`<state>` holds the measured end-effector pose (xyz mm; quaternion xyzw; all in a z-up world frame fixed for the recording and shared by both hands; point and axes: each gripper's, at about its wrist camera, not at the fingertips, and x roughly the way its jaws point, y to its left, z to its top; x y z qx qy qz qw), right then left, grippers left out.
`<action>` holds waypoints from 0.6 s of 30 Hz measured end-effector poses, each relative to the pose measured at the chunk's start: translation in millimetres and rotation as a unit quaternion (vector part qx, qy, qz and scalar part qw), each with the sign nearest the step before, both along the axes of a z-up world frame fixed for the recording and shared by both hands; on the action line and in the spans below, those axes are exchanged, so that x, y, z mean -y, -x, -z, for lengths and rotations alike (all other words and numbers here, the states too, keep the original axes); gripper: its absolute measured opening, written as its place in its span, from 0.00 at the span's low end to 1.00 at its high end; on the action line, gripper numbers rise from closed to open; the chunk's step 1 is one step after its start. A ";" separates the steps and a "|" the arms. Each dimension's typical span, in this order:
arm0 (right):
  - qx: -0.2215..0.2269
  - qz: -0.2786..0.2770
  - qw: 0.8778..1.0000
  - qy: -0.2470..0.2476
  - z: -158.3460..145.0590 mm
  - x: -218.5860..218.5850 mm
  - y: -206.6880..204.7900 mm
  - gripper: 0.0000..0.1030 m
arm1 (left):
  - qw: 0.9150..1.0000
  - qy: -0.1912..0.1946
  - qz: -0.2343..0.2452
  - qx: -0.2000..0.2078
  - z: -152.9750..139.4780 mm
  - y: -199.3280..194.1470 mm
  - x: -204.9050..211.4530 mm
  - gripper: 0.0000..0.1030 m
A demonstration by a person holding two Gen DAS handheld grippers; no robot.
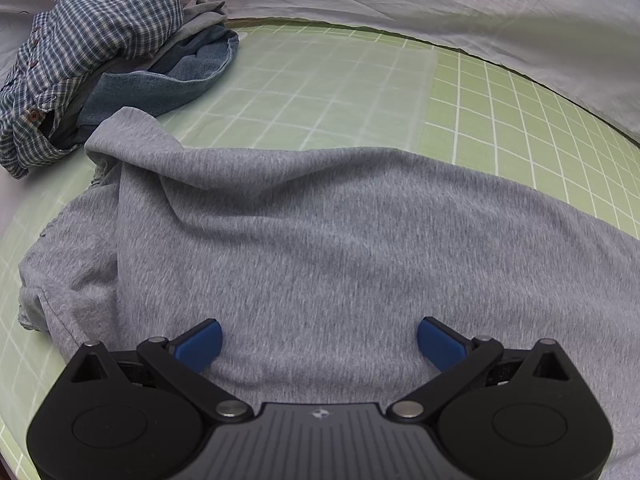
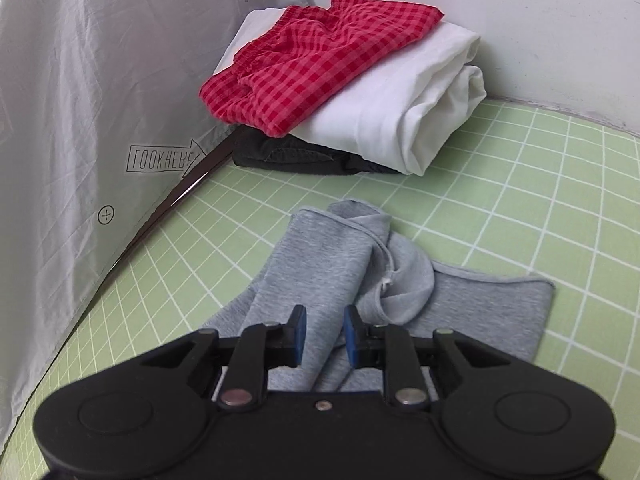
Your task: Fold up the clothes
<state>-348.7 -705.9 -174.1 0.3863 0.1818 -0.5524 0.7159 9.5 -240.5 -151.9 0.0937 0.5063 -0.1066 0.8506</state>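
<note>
While we look along both grippers, we see a green surface [image 1: 500, 92] ruled with a white grid, partly covered by a pale translucent sheet [image 1: 320, 80] in the left wrist view. Our left gripper [image 1: 320, 344] hangs over a grey garment [image 1: 320, 232] spread across the near part of that surface, its blue fingers [image 1: 200, 344] released and wide apart, with nothing between them. Our right gripper [image 2: 324, 334] has its fingers [image 2: 298, 332] drawn close together around a raised fold of the same grey garment [image 2: 316, 268]; we cannot tell whether they truly pinch it. At the far left of the left view lies a loose heap of clothes, a blue checked shirt [image 1: 92, 48] over denim [image 1: 180, 76]. In the right view, a folded stack sits in the far corner: red checked shorts [image 2: 304, 64] on a white piece [image 2: 416, 108] on a dark one [image 2: 288, 156]. A grey-white printed cloth [image 2: 68, 92] hangs along the surface's edge, and a plain white wall [image 2: 560, 20] stands behind the stack.
</note>
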 end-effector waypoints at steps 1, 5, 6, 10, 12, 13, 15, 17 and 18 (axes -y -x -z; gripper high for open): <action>-0.008 0.002 1.000 -0.002 1.1 3.8 -4.1 0.21 | 1.000 0.000 0.000 0.000 0.0 0.1 0.1 1.00; -0.011 0.019 1.000 -0.021 9.6 18.6 -6.8 0.25 | 1.000 0.001 0.000 0.000 0.2 -0.1 0.3 1.00; -0.007 0.018 1.000 -0.019 10.7 20.0 -6.4 0.25 | 1.000 0.002 0.000 0.000 0.2 -0.1 0.3 1.00; -0.002 0.005 1.000 0.006 3.3 16.8 -2.6 0.01 | 1.000 0.004 -0.001 0.000 0.4 0.0 -0.7 1.00; 0.003 0.006 1.000 0.024 -9.0 8.9 5.8 0.00 | 1.000 0.005 -0.002 0.000 0.5 0.0 -1.1 1.00; 0.001 0.010 0.999 0.031 -16.4 3.4 11.7 0.00 | 1.000 0.006 -0.002 0.000 0.6 -0.1 -1.5 1.00; -0.001 0.032 0.999 0.044 -30.0 -11.4 31.8 0.00 | 1.000 0.007 -0.003 0.000 0.7 -0.2 -1.8 1.00; -0.005 0.052 0.997 0.055 -41.6 -25.1 50.4 0.00 | 1.000 0.008 -0.002 0.000 0.7 0.0 -1.8 1.00; -0.016 0.054 0.997 0.050 -38.0 -26.9 53.1 0.00 | 1.000 0.008 -0.002 0.000 0.8 0.0 -1.8 1.00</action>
